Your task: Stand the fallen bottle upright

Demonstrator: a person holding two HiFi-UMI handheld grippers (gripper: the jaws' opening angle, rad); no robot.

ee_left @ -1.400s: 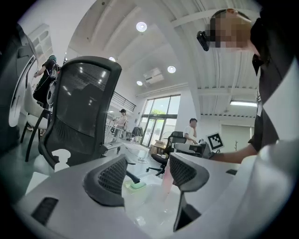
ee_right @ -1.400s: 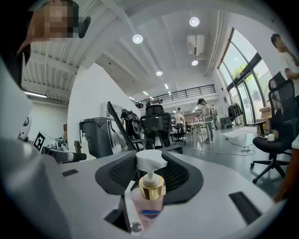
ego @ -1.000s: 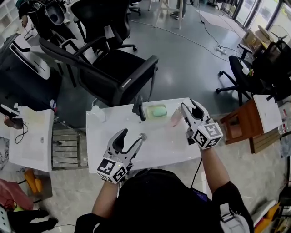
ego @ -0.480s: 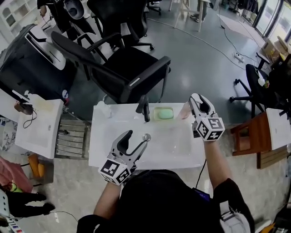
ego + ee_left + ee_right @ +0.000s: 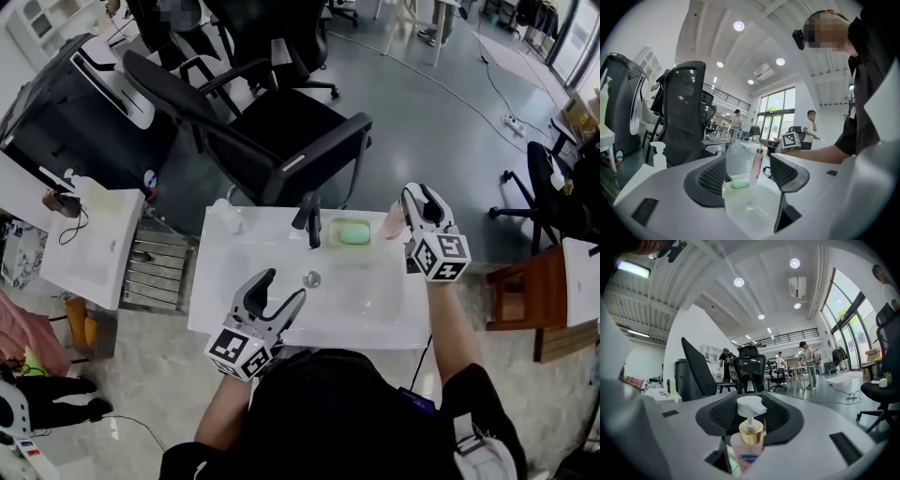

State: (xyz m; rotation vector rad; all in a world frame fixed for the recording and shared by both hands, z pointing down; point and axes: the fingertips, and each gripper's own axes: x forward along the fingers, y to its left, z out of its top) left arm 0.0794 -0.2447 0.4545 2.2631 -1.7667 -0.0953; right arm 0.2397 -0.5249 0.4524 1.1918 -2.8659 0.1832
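On your right gripper the fingers pinch the pink bottle, upright beside the green soap; on your left gripper they are spread above the sink.

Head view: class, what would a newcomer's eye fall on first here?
The pink bottle, upright in the right claw at the sink's far right corner. Next, the open left claw over the sink's near side, and the black chair beyond the sink.
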